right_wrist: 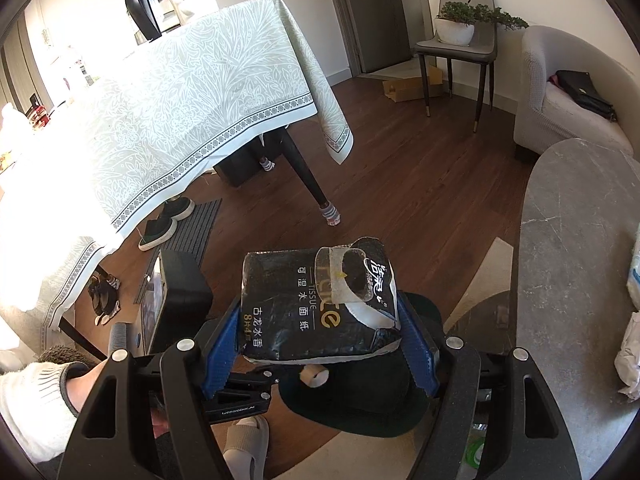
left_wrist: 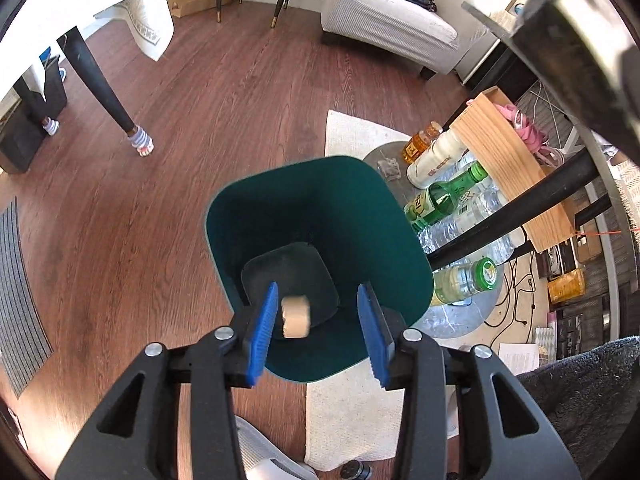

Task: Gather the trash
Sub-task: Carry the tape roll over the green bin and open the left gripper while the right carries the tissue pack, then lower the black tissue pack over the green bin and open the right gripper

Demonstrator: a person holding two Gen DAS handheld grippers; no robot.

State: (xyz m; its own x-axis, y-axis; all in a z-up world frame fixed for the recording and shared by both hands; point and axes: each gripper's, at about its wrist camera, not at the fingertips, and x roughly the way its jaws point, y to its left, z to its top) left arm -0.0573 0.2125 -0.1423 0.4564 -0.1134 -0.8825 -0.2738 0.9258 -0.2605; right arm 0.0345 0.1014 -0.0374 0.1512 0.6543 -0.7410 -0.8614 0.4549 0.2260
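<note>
Left gripper (left_wrist: pixel 322 326) released – roll (left_wrist: pixel 296 317) seemingly dropping into bin (left_wrist: pixel 320 208); right gripper (right_wrist: pixel 320 340) grasping tissue pack (right_wrist: pixel 316 304), next to bin it, at 6 o'clock

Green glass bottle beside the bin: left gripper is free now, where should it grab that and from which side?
Take the green glass bottle across its body. It lies on its side among clear plastic bottles, so come from above with the left gripper, fingers straddling its width. A black table leg crosses close over that pile, so stay on the bin side.

tablecloth (right_wrist: pixel 168 92) draped | potted plant (right_wrist: pixel 456 20) on chair (right_wrist: pixel 456 46) | armchair (left_wrist: pixel 392 12)
</note>
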